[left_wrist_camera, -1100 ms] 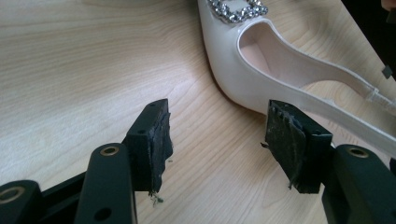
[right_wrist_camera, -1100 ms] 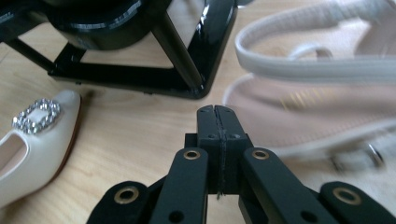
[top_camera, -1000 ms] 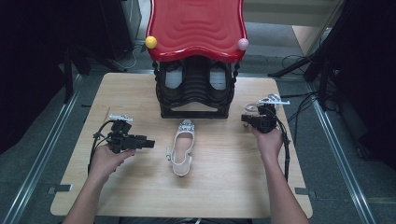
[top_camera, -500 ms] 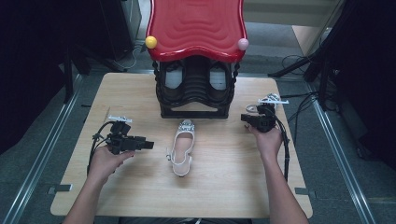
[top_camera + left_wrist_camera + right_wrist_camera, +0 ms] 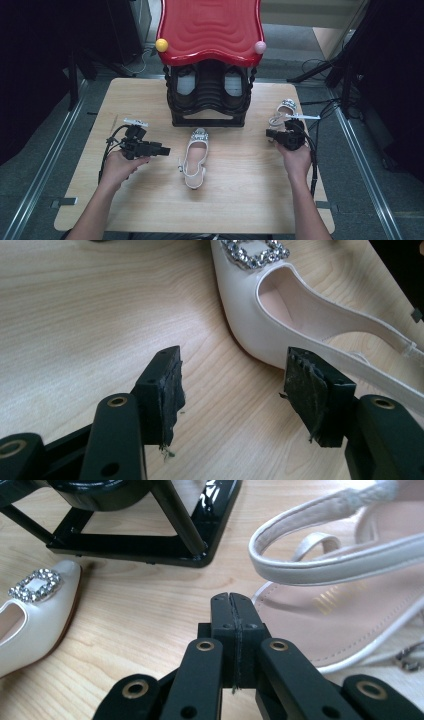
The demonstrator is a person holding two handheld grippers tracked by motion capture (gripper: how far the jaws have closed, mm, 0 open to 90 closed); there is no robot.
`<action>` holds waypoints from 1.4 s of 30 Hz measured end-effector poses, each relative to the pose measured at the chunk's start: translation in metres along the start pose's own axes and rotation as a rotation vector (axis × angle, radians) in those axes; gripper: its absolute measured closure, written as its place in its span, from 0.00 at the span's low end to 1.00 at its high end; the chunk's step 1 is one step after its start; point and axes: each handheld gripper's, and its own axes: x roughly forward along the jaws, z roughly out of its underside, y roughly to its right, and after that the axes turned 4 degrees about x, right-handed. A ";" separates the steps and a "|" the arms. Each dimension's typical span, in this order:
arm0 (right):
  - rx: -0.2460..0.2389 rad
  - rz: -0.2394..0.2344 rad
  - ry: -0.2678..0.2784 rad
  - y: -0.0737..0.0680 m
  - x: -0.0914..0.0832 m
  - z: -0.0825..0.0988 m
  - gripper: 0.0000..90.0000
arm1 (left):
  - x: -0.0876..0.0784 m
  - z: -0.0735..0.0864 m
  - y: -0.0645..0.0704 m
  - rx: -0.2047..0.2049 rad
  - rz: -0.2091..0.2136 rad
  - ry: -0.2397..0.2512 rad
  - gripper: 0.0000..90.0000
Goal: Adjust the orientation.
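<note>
The left gripper (image 5: 162, 149) is resting low over the left part of the counter (image 5: 250, 200), its jaws standing wide with nothing between them. They are pointing right, toward the pump (image 5: 194, 159), a white shoe lying at the middle of the counter with its jewelled toe aimed at the far side. In the left gripper view the pump (image 5: 280, 315) is lying just beyond the jaws and off to their right: its side is sitting close past the right pad (image 5: 310, 390) without touching it, and bare wood is showing in the gap between the two pads.

The right gripper (image 5: 270, 134) is hovering at the right side of the counter, its jaws pressed fully together and gripping nothing. They are pointing left, toward the rack (image 5: 209, 97), a black stand under a red wavy top at the far middle. The sandal (image 5: 281, 112) is lying just behind that gripper, on the far right of the counter. In the right gripper view the sandal (image 5: 350, 615) is sitting right of the closed jaws, its sole edge passing just beside the tips and its strap arching above them; whether the tips are touching it I cannot tell. The pump (image 5: 30, 615) is lying well apart at the left of that view, and the rack's base (image 5: 135, 545) is standing beyond the tips.
</note>
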 end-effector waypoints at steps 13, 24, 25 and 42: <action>0.017 0.035 0.001 0.014 -0.022 0.011 1.00 | 0.006 -0.006 -0.003 0.002 -0.002 -0.004 0.46; -0.017 -0.003 0.032 -0.002 -0.023 -0.010 0.93 | 0.006 -0.002 0.002 0.030 0.008 -0.004 0.46; -0.016 -0.010 0.032 -0.003 -0.021 -0.012 0.92 | 0.005 -0.001 0.003 0.028 0.015 -0.004 0.46; -0.021 0.069 0.036 0.006 0.003 -0.054 0.83 | -0.004 0.019 0.007 0.030 0.004 0.000 0.45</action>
